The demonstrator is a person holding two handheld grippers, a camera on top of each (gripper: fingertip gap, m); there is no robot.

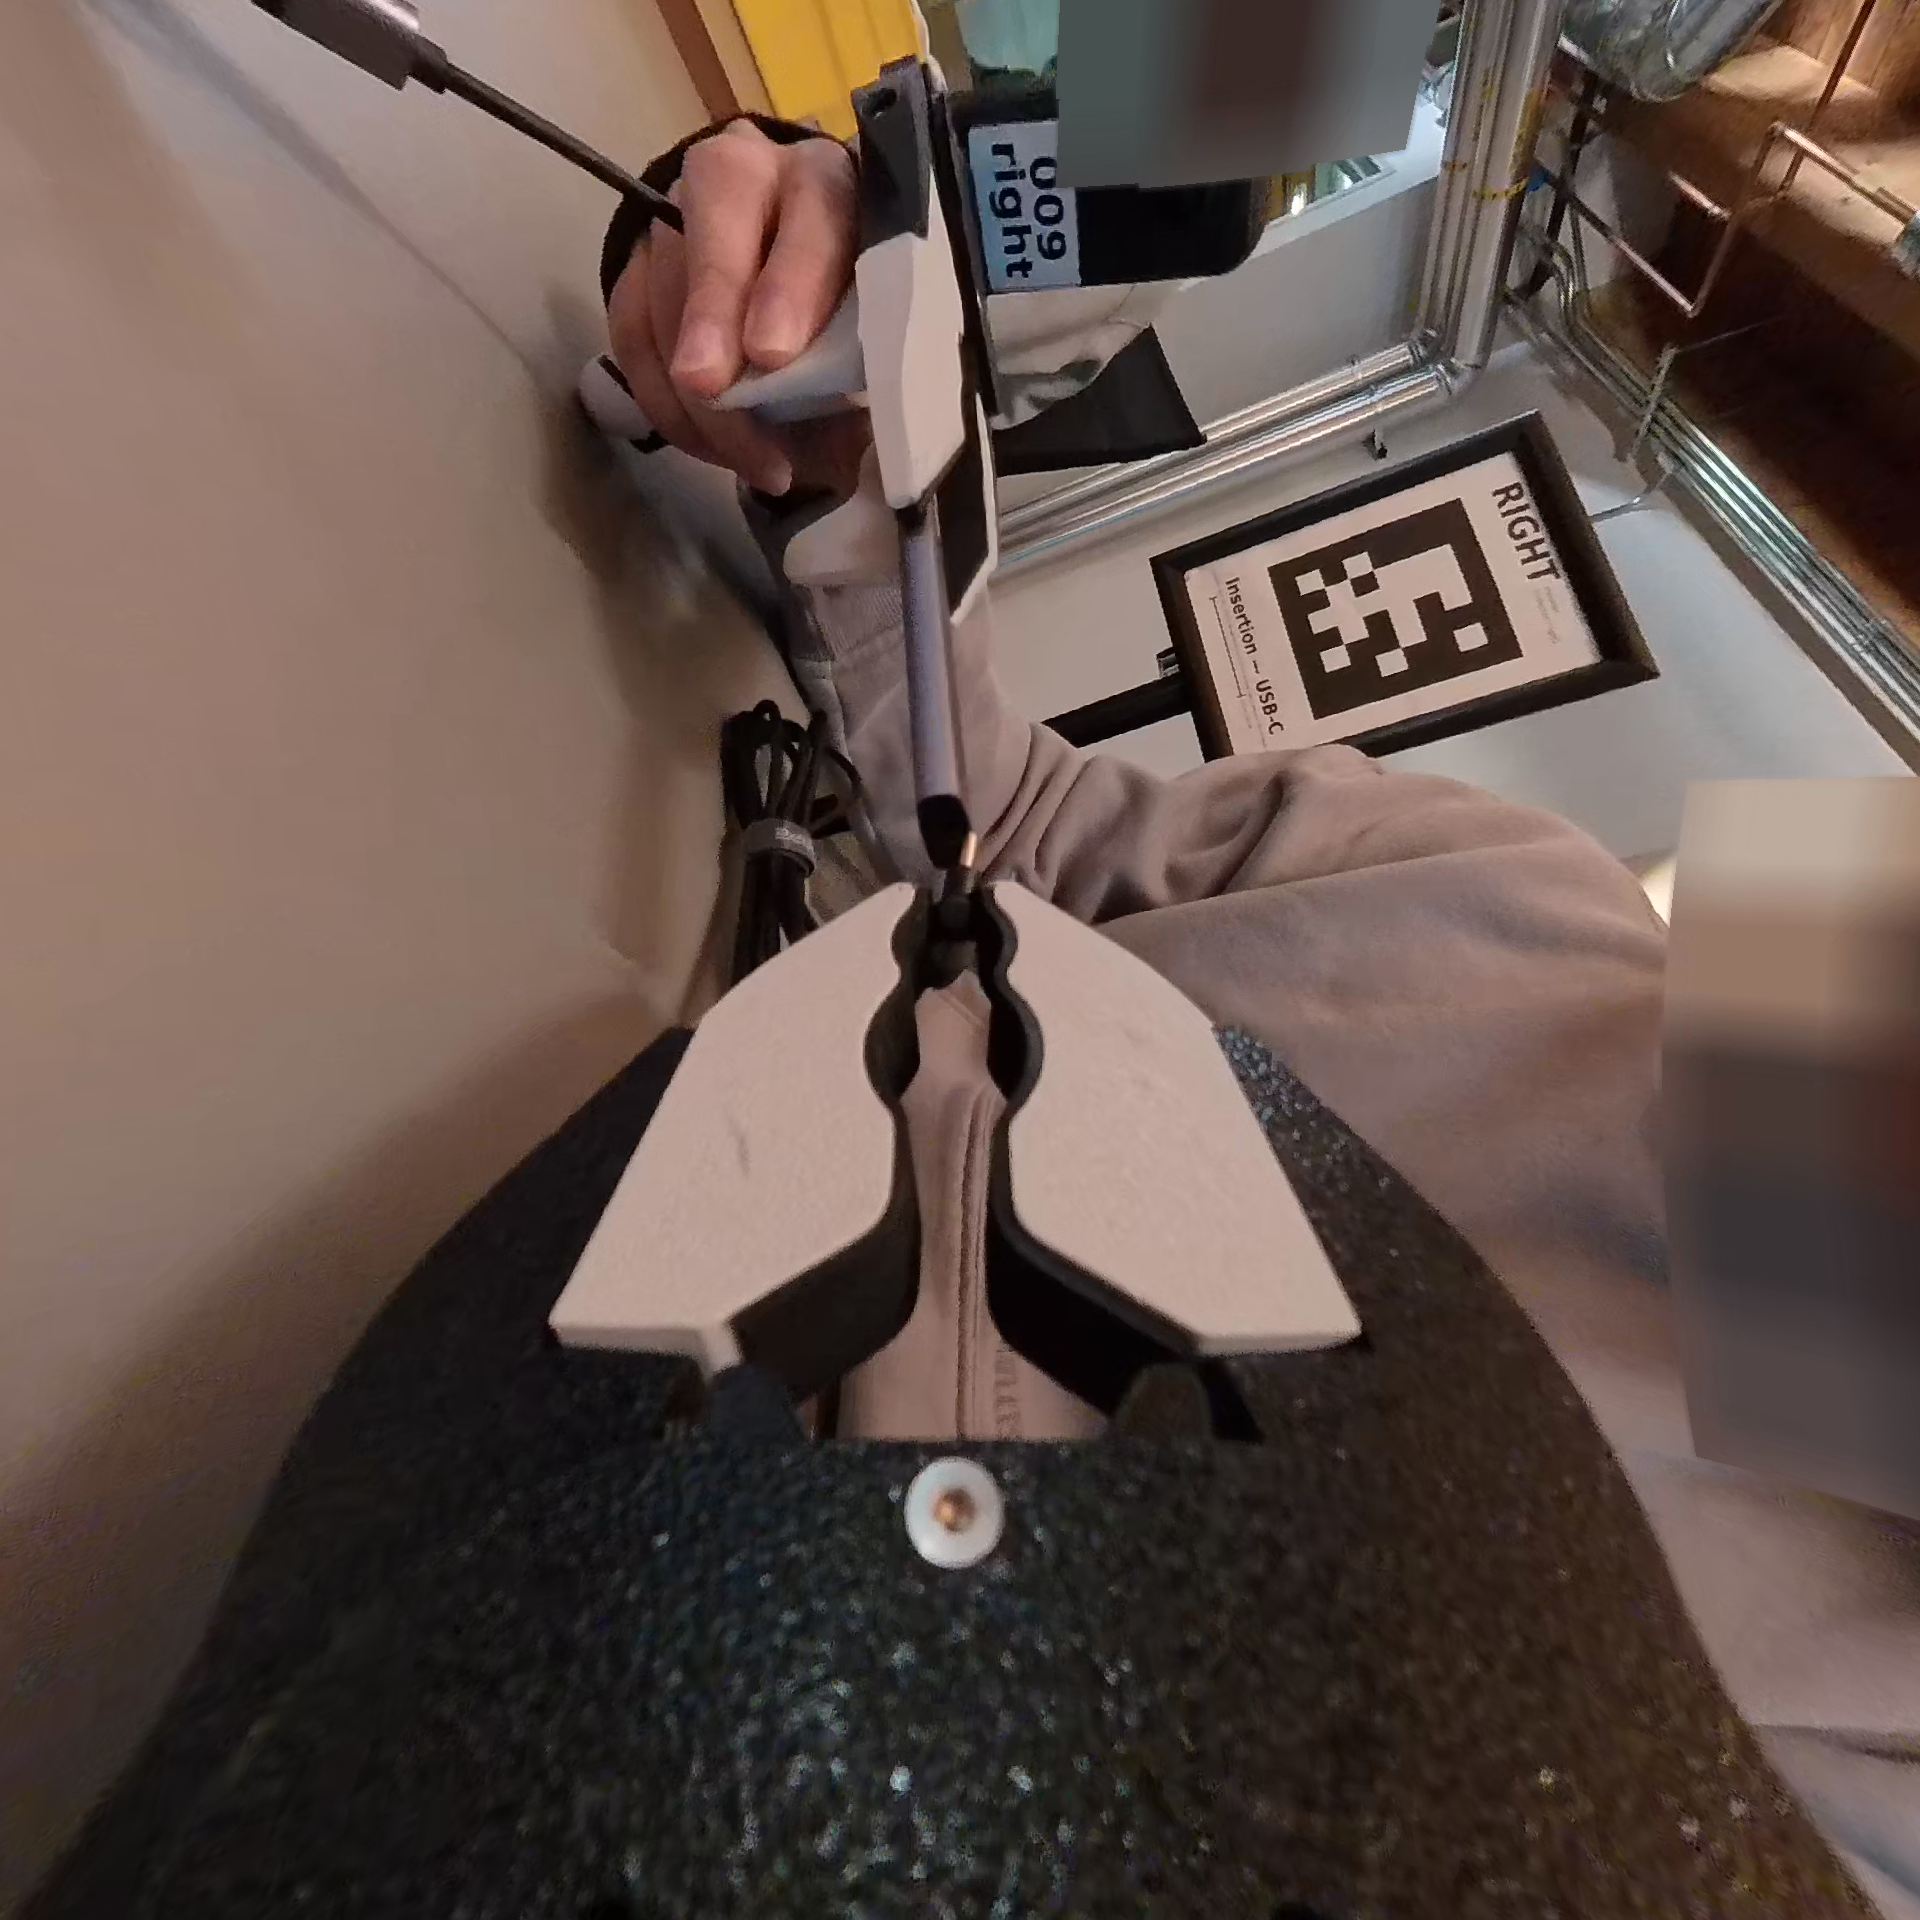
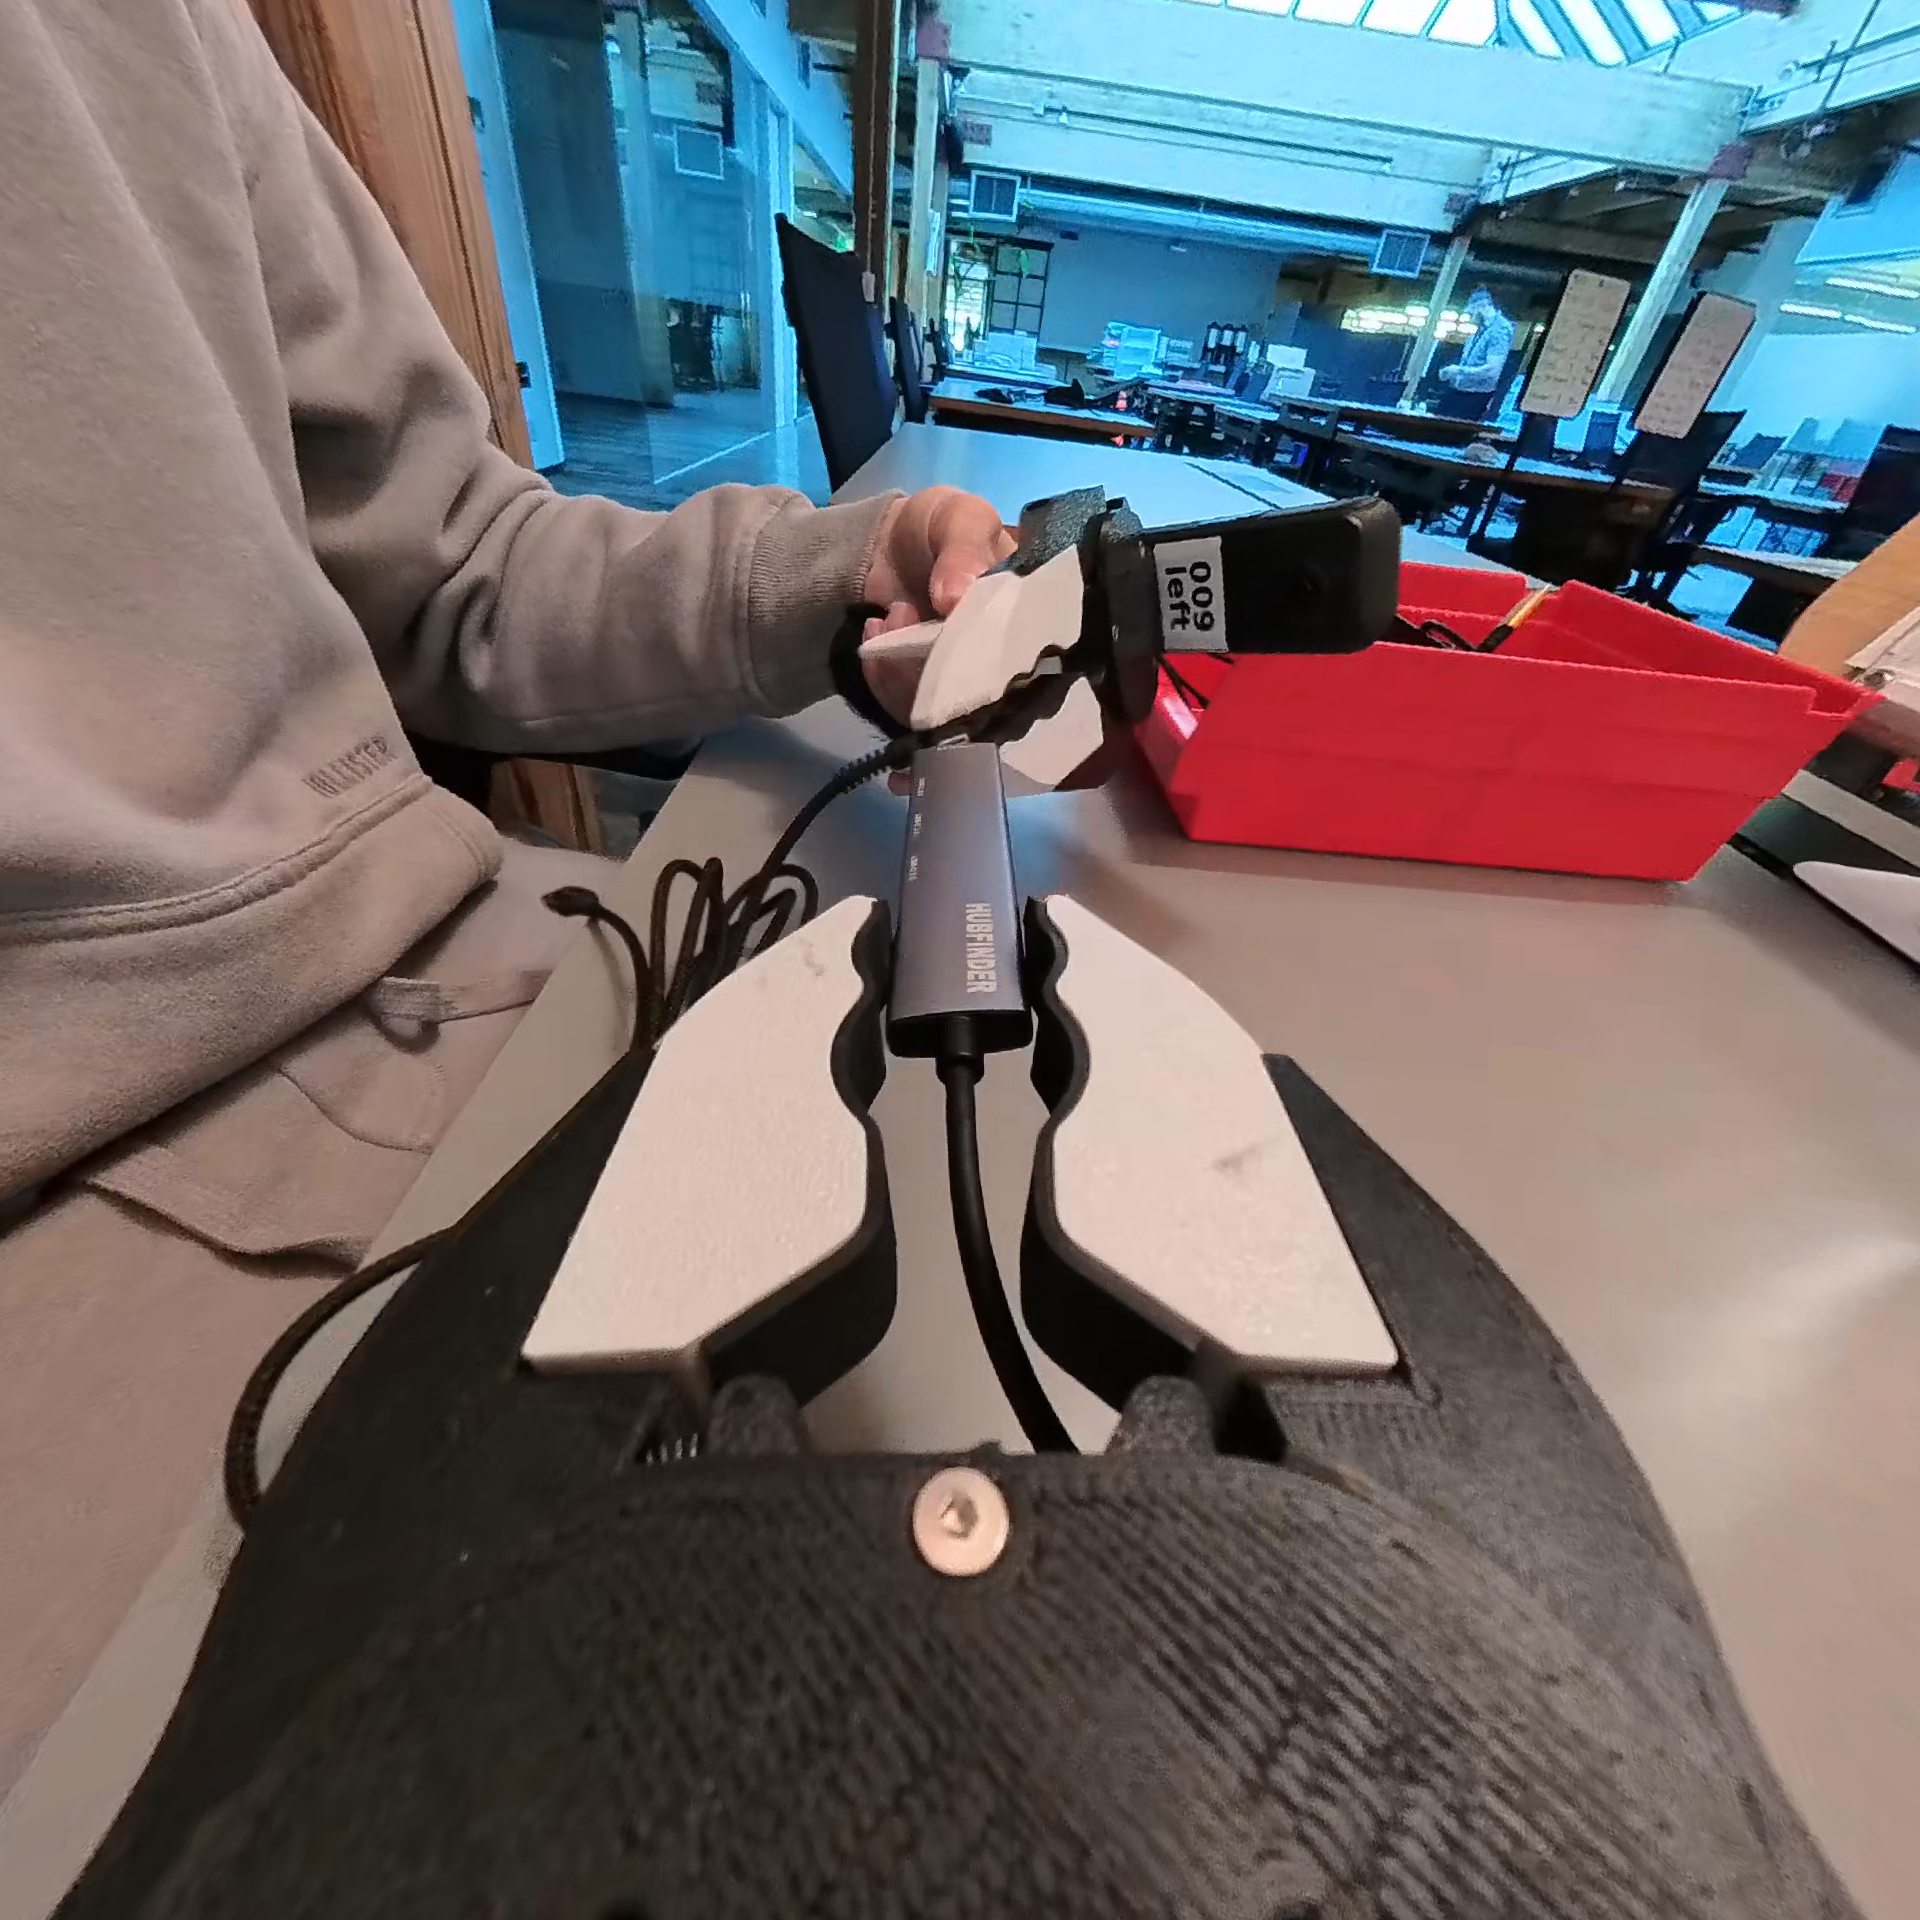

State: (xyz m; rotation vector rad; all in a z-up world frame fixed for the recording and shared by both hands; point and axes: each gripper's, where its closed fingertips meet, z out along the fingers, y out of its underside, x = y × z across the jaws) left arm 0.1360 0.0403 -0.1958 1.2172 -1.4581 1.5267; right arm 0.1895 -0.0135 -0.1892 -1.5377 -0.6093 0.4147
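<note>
Grey table (image 2: 1455, 1091): hub (image 2: 961, 935) clamped by right gripper (image 2: 956, 925); plug (image 1: 951, 914) pinched by left gripper (image 1: 948, 904). Red bin (image 2: 1507, 758) beyond right gripper, contents unclear.

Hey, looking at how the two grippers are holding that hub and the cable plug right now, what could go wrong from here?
1. The left gripper pinches the small black plug only at its fingertips, so the plug might twist or slip out.
2. The right gripper clamps just the rear of the grey hub; its long free end could lever sideways if pushed.
3. The coiled black cable hangs loose over the table edge and could snag or tug the plug.
</note>
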